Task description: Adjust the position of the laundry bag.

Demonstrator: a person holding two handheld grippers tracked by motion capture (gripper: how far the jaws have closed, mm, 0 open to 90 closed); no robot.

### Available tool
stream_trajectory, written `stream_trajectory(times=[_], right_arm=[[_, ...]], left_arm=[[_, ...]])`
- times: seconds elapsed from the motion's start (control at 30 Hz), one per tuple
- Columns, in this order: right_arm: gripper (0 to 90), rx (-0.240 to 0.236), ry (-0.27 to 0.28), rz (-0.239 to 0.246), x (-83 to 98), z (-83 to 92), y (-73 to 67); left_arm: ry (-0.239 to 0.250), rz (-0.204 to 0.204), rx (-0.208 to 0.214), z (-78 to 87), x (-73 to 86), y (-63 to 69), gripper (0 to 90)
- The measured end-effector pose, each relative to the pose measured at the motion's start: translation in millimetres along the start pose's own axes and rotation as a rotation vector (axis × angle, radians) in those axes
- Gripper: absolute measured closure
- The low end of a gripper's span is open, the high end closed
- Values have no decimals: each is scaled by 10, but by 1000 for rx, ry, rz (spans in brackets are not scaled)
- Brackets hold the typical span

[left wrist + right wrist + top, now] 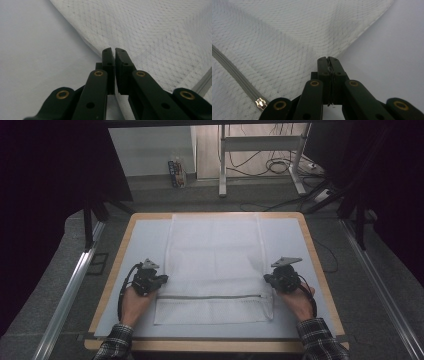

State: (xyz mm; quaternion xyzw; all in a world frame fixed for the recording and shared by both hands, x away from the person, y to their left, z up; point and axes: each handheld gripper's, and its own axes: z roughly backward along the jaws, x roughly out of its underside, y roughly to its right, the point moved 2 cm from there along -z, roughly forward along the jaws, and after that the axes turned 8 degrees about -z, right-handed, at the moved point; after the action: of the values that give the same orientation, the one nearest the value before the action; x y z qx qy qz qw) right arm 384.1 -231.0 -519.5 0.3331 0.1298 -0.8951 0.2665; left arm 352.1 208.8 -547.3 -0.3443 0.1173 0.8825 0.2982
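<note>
Item: white mesh laundry bag [215, 265], lying flat on the grey mat [135, 250] covering the table [116, 270]. We are reading its long axis as running away from us, with the grey zipper [210, 296] crossing it near our edge and the zipper pull [261, 103] at the right end.

Left hand-held gripper [112, 53]: jaws pressed together, pinching the bag's left edge.

Right hand-held gripper [328, 60]: jaws pressed together on the right edge, mesh showing between them.

Step in hand, as we are judging it: both side edges gripped, ready for folding or lifting. The next move is calling for both hands travelling together, keeping the mesh taut and even.
</note>
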Motion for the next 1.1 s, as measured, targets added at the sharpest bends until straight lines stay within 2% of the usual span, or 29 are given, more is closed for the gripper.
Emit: stream_trajectory(times=[0.2, 0.37, 0.5, 0.63, 0.87, 1.03, 1.1], right_arm=[[880, -19, -2, 1, 47, 102, 8], [880, -34, -7, 1, 91, 192, -13], [878, -27, -8, 12, 120, 239, -43], [878, -20, -15, 23, 168, 291, -92], [877, -31, -23, 13, 282, 391, -115], [877, -36, -28, 14, 373, 460, -137], [876, -36, -28, 14, 405, 485, -134]], left_arm=[[-1, -5, 26, 53, 28, 61, 867], [27, -13, 23, 138, 43, 115, 864], [41, -17, 32, 193, 62, 186, 862], [19, -38, 32, 204, 94, 259, 860], [24, -64, 35, 247, 116, 354, 859], [5, -93, 33, 233, 117, 415, 859], [-2, -99, 45, 229, 115, 442, 859]])
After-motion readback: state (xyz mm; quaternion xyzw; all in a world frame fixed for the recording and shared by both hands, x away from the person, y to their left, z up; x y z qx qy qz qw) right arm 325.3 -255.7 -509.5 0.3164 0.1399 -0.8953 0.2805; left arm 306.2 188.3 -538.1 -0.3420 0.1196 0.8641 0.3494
